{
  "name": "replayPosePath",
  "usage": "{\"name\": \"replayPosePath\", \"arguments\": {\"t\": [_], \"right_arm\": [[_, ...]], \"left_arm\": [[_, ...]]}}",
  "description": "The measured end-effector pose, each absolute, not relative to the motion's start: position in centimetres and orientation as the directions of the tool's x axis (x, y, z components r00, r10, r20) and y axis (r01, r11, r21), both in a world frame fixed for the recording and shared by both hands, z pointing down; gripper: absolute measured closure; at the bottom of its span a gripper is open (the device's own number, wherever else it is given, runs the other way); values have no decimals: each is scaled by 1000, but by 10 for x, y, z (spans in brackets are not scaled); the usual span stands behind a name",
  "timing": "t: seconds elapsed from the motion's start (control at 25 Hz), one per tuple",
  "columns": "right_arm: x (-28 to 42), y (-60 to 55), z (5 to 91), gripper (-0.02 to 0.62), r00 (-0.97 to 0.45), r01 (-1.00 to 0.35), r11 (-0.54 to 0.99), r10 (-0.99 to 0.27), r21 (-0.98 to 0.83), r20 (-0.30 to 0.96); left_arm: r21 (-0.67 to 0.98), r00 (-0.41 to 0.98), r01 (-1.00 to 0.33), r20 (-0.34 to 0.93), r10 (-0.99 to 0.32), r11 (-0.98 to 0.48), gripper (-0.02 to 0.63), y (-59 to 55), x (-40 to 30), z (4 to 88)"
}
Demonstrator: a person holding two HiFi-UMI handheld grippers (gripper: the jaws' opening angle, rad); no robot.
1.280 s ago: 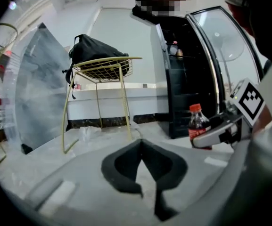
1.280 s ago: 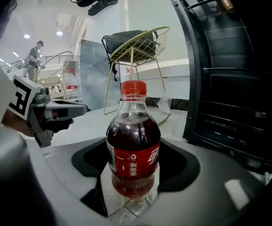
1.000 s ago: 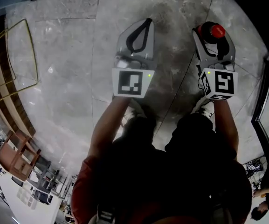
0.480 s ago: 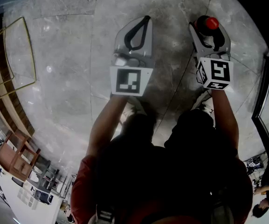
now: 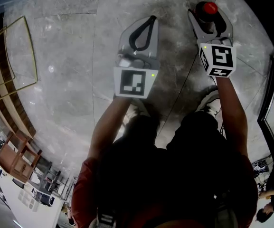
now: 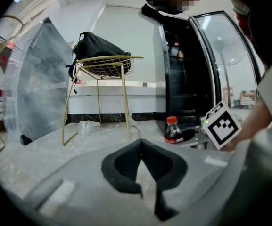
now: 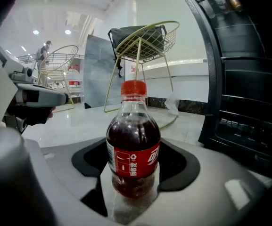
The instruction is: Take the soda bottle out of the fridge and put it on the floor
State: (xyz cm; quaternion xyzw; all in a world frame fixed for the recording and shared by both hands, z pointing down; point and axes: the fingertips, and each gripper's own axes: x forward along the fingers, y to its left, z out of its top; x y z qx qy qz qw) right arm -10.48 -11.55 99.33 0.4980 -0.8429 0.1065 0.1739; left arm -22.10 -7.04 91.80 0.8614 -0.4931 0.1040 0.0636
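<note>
Red-capped soda bottle (image 7: 133,145), clamped in right gripper (image 5: 209,17), has moved forward.

- In the head view only the red cap of the soda bottle (image 5: 207,7) is seen; its body is covered by the right tongs (image 5: 208,14).
- In the right gripper view the bottle's base is hidden behind the tongs' grey body, so contact with the floor (image 7: 79,121) cannot be judged. The label's small print cannot be read.
- The fridge (image 7: 249,102) is cut off by the right edge, and its shelves are too dark to be made out.
- A gold wire frame (image 5: 31,51) is cropped by the head view's left edge.
- A distant person (image 7: 44,53) is too small to be described.
</note>
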Motion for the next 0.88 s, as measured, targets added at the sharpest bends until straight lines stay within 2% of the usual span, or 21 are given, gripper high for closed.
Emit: {"name": "replayPosePath", "arguments": {"t": [0.24,0.88], "right_arm": [[-109,-139,986,291,-438,-884,467,-827,-3,351],[-105,-147,1000,290,-423,-895,445,-841,-13,336]], "left_arm": [[7,494,-862,240,-836,-508,606,-71,-219,917],[5,496,-859,253,-831,-512,606,-72,-216,923]]}}
